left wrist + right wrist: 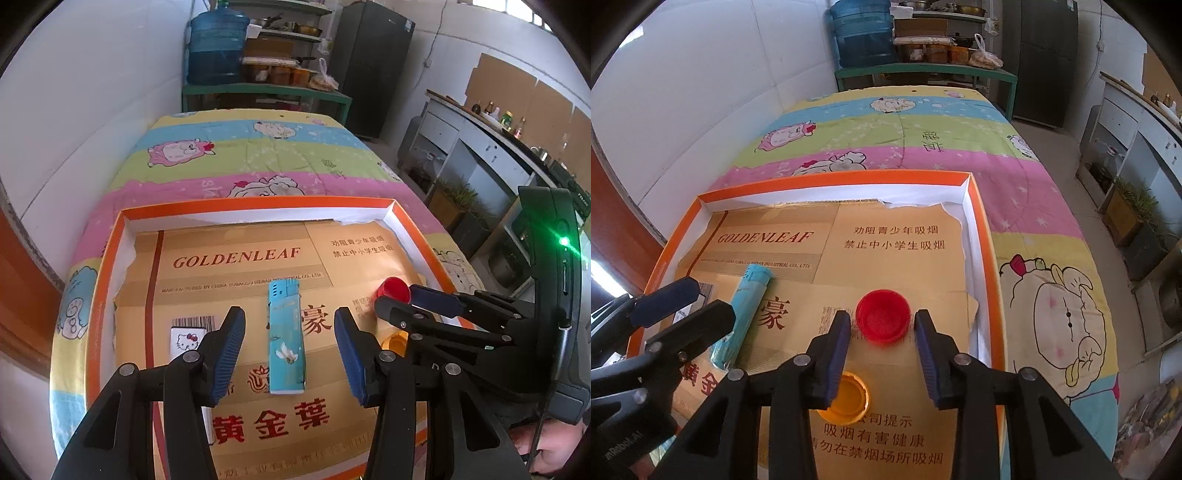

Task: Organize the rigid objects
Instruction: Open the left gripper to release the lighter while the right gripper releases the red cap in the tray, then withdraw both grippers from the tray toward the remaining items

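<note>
Here, both hand-held grippers [290, 349] [882, 350] gape empty over cardboard [236, 266] printed "GOLDENLEAF".

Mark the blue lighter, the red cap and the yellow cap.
blue lighter [286, 343]: left wrist view, middle of its body.
red cap [883, 320]: right wrist view, inside of the cap.
yellow cap [849, 400]: right wrist view, visible inner face.

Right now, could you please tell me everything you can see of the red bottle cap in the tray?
The red bottle cap is a round, glossy piece that looks like plastic, lying open side up so its hollow inside and raised rim show. It rests on the printed cardboard liner inside the orange-rimmed tray, towards its right wall. It sits just ahead of the right gripper, whose pads flank it without pressing on it. Nothing but the cardboard touches it; the yellow cap lies apart, nearer the camera.
</note>
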`<state>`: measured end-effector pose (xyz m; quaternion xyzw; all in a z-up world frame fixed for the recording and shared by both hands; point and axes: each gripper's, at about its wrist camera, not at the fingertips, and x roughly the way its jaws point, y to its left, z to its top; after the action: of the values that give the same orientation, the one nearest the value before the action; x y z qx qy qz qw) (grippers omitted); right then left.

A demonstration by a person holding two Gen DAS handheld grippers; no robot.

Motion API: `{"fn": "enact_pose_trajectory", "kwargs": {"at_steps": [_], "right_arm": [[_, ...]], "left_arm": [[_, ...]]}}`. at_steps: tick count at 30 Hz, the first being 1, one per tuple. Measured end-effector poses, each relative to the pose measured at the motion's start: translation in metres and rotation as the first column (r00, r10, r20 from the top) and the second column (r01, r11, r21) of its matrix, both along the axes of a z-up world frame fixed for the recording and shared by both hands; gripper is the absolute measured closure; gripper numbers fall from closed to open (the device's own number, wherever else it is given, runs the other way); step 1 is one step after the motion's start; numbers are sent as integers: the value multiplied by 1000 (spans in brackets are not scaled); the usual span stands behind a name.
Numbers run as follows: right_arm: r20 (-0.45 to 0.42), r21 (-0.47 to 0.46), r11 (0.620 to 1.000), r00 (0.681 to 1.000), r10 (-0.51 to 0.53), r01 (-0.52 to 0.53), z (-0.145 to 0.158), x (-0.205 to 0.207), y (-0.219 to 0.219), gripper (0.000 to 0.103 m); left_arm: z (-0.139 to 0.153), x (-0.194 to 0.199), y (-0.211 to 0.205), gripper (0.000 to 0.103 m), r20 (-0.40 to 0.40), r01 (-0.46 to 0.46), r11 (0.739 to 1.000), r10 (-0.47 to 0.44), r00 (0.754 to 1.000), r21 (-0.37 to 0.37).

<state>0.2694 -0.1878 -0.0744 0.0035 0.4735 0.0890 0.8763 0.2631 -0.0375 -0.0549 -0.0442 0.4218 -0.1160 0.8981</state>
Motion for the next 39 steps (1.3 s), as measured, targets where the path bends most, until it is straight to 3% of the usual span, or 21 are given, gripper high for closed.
{"fn": "enact_pose_trajectory", "kwargs": {"at_steps": [12, 39], "right_arm": [[54, -29, 999, 998, -12, 14, 18, -20, 1, 67], [175, -24, 1000, 985, -1, 6, 61, -115, 16, 67]], "left_arm": [[12, -21, 8, 51, 43, -10, 1000, 10, 999, 3], [44, -104, 31, 51, 137, -41, 999, 37, 990, 25]]}}
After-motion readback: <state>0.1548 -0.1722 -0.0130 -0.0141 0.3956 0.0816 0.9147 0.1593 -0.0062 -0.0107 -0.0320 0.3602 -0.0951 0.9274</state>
